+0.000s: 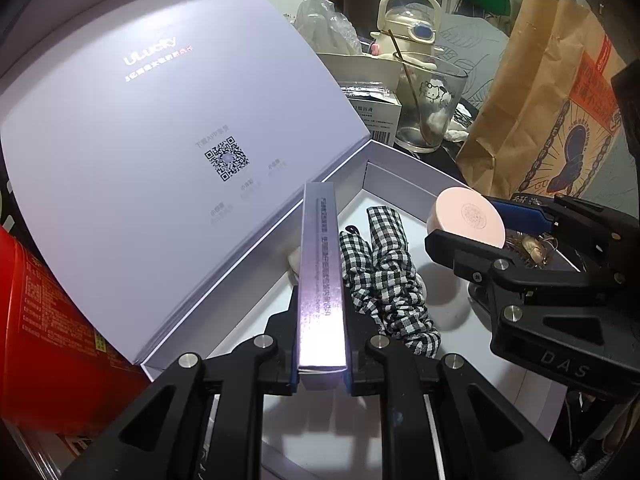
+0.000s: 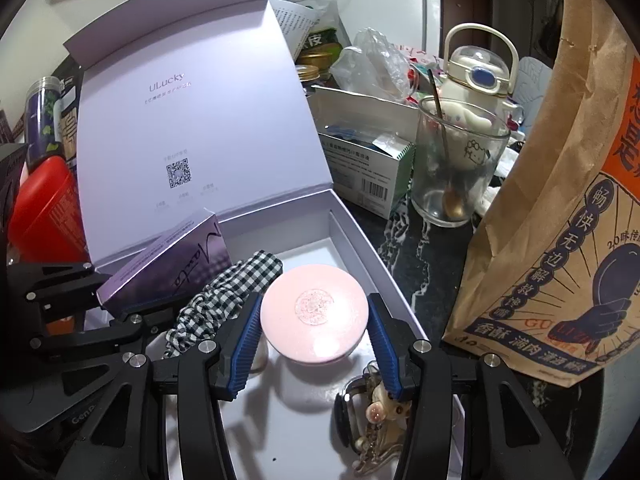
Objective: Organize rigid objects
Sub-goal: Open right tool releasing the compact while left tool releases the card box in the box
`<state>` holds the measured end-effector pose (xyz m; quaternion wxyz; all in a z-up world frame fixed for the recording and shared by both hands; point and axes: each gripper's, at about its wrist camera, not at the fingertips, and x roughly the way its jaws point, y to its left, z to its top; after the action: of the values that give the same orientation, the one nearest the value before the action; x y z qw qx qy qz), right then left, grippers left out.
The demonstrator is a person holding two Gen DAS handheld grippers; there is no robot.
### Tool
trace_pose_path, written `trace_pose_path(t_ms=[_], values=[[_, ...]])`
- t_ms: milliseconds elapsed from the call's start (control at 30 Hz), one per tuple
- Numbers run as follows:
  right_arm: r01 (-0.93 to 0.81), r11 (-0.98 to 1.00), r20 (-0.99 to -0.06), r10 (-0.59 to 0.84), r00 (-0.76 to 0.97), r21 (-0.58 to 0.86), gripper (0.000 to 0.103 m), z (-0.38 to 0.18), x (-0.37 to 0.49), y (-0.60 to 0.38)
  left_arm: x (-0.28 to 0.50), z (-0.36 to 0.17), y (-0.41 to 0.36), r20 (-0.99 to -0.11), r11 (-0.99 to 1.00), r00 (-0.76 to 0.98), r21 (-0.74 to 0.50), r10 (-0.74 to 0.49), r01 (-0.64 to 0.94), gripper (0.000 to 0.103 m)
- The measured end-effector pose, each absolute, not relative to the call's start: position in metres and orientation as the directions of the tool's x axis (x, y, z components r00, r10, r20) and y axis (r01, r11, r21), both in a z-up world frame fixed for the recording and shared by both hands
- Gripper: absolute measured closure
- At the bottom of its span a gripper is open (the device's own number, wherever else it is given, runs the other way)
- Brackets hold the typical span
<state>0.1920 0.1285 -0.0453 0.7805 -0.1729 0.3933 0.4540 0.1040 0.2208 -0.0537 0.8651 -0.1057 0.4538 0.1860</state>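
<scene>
While over the open white box [image 1: 404, 168]:
Left hand-held gripper [image 1: 322, 344]: clamped on a slim purple carton [image 1: 322, 272].
Right hand-held gripper [image 2: 314, 340]: gripping a pink round case [image 2: 315, 312] between its pads.
Checked cloth [image 2: 224, 300]: lying between both grippers, inside the box.

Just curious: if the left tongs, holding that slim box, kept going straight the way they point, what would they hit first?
Probably the white box's floor. The left tongs tilt down into it, and the slim box they grip leads the way, passing just left of the checkered cloth. Depth is hard to judge here.
</scene>
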Motion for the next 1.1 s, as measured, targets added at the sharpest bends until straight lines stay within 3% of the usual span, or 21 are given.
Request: trace_pose_path(t_ms=[167, 300, 1100], values=[[-0.845, 0.527, -0.773, 0.572, 0.275, 0.090, 0.052, -0.046, 0.192, 0.128, 0.104, -0.054, 0.221, -0.827, 0.900, 0.514, -0.022, 0.228, -0.434, 0.088], [-0.840, 0.531, -0.776, 0.574, 0.260, 0.113, 0.042, -0.045, 0.193, 0.126, 0.105, -0.054, 0.221, -0.828, 0.895, 0.508, -0.019, 0.236, -0.446, 0.088], [-0.820, 0.570, -0.747, 0.570, 0.341, 0.060, 0.038, -0.012, 0.195, 0.104, 0.102, -0.046, 0.219, -0.854, 0.882, 0.458, 0.002, 0.246, -0.471, 0.088]])
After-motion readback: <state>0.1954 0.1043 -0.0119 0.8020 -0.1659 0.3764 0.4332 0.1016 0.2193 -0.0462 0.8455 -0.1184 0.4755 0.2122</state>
